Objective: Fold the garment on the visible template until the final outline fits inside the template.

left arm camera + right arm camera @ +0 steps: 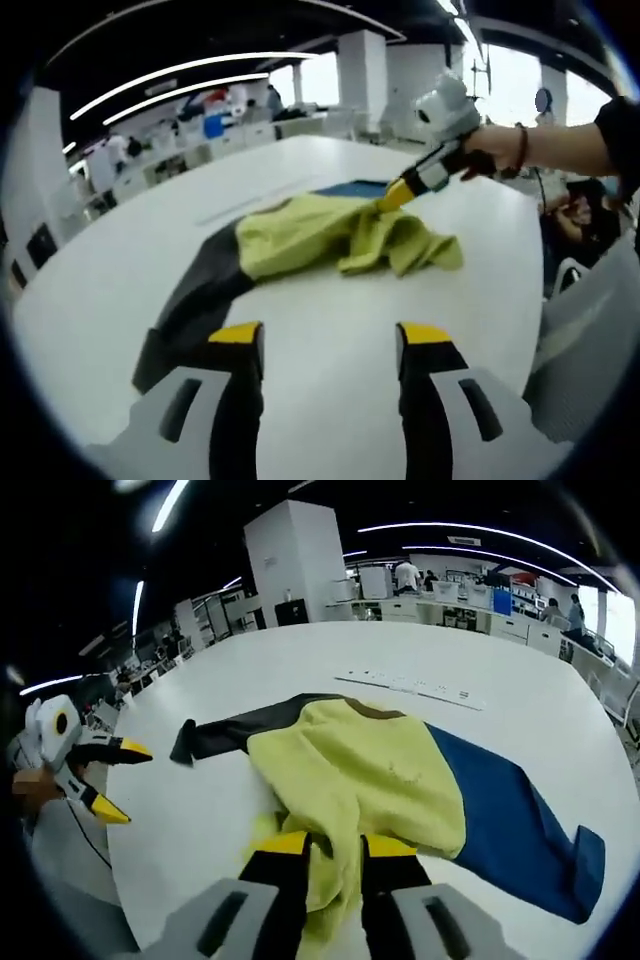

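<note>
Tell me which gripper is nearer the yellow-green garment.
Right. The right gripper has its jaws closed on a fold of the yellow-green garment; the left gripper hangs open over the white table, short of it.

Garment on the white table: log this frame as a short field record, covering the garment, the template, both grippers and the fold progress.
garment: yellow-green garment with dark sleeve, bunched and wrinkled on the white table
template: blue sheet partly under the garment, one side exposed
left gripper: open, above bare table, apart from the cloth
right gripper: shut on the garment's near edge
fold progress: not finished; sleeve still trails off the template
</note>
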`<state>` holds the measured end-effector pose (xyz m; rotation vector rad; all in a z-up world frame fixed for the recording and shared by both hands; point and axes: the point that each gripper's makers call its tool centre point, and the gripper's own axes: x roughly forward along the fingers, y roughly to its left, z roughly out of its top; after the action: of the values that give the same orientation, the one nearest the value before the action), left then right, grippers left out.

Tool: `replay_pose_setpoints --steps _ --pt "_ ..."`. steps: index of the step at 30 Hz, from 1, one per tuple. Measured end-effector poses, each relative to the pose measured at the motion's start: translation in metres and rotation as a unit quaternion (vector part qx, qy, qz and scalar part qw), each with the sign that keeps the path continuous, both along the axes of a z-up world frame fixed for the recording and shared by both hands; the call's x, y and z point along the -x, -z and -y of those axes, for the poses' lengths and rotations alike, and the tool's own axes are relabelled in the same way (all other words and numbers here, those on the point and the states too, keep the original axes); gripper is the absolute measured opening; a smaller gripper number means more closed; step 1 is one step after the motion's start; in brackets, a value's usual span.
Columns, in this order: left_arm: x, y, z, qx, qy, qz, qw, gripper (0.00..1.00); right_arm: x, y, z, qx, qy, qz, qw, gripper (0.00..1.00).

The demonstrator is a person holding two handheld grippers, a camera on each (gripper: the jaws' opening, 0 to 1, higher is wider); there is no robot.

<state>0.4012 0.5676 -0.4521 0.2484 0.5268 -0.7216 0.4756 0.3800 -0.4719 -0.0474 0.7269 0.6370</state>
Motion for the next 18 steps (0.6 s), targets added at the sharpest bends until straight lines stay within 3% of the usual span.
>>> replay_pose_setpoints --steps 7,18 --pt "-0.013 -0.003 0.018 0.037 -0.001 -0.013 0.9992 0.44 0.030 -0.007 0.014 -0.007 0.008 -0.001 0.9999 0.28" --pt "-0.027 0.005 0.038 0.040 0.014 -0.023 0.9988 0.38 0.071 0.008 0.026 -0.022 0.032 -0.035 0.9986 0.30"
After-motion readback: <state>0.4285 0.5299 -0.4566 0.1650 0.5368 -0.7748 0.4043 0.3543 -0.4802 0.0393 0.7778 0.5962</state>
